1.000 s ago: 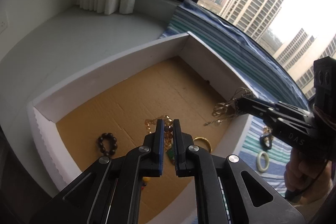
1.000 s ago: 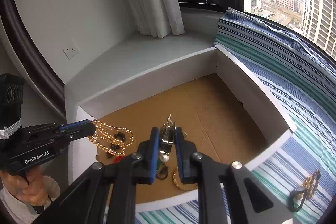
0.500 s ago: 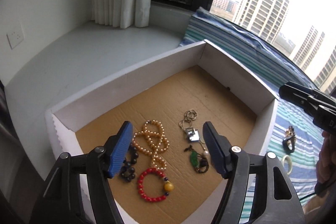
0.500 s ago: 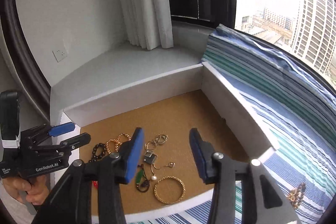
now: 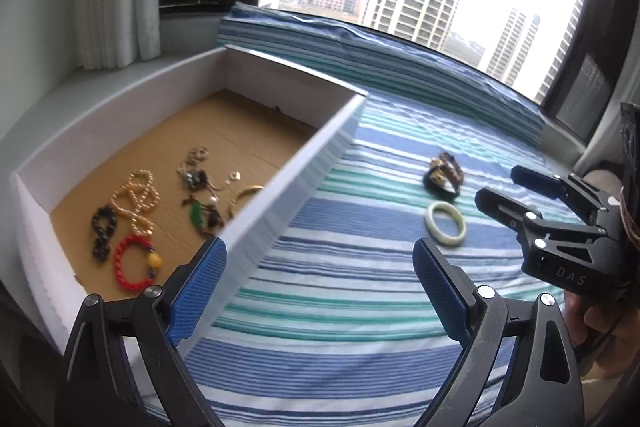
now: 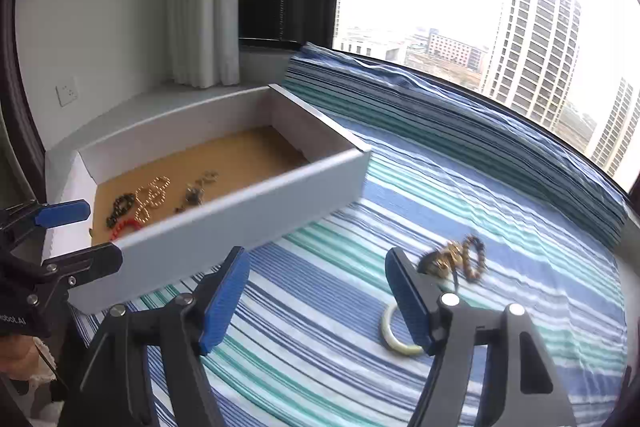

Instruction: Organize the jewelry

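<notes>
With both my left gripper (image 5: 320,279) and right gripper (image 6: 316,301) released and empty, the pale bangle (image 5: 445,223) and tangled bracelets (image 5: 443,174) lie on the striped bedspread (image 5: 360,291) outside the box (image 5: 280,203), where soft cloth could snag a pinch.

My gripper pads (image 5: 198,291) are looking like blue textured rubber on matt black plastic arms. The box (image 5: 280,203) is showing smooth white foam walls over a brown corrugated cardboard floor, the striped cloth (image 6: 320,307) is lying wrinkly, and the bangle (image 5: 445,223) is gleaming glossy, jade-like.
</notes>
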### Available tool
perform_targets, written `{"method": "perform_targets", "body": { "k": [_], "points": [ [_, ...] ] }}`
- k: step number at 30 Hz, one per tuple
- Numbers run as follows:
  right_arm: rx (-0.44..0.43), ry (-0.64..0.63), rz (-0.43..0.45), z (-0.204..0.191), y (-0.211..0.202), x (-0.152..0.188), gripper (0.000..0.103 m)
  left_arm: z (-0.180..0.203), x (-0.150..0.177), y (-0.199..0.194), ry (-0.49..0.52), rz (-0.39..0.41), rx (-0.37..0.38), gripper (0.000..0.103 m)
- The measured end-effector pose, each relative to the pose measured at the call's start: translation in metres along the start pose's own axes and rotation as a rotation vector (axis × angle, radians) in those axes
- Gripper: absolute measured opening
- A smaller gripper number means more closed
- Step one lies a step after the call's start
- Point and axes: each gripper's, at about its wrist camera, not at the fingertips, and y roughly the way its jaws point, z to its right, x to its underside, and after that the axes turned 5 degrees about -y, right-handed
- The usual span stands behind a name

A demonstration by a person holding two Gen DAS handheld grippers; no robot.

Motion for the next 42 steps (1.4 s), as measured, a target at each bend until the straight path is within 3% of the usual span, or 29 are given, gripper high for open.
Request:
{"method": "perform_targets", "body": {
  "k": [7, 12, 17, 29, 42],
  "points": [
    [0.134, 0.126, -0.095, 0.049, -0.026, 0.11, 0.077, 0.058, 0.051, 0.045, 0.074, -0.141, 0.059, 0.095],
    [0.205, 0.198, -0.178, 0.073, -0.025, 0.174, 0.078, 0.076, 0.082, 0.077, 0.122, -0.196, 0.028, 0.093],
    [0.244, 0.318, -0.218, 0.094, -0.027, 0.216, 0.078, 0.079, 0.093, 0.089, 0.132, -0.211, 0.009, 0.093],
    [0.255, 0.356, -0.263, 0.094, -0.019, 0.24, 0.078, 0.076, 0.106, 0.109, 0.166, -0.226, -0.039, 0.093],
    [0.246, 0.366, -0.28, 0.091, -0.012, 0.247, 0.079, 0.085, 0.114, 0.115, 0.242, -0.241, -0.085, 0.102]
  ]
}}
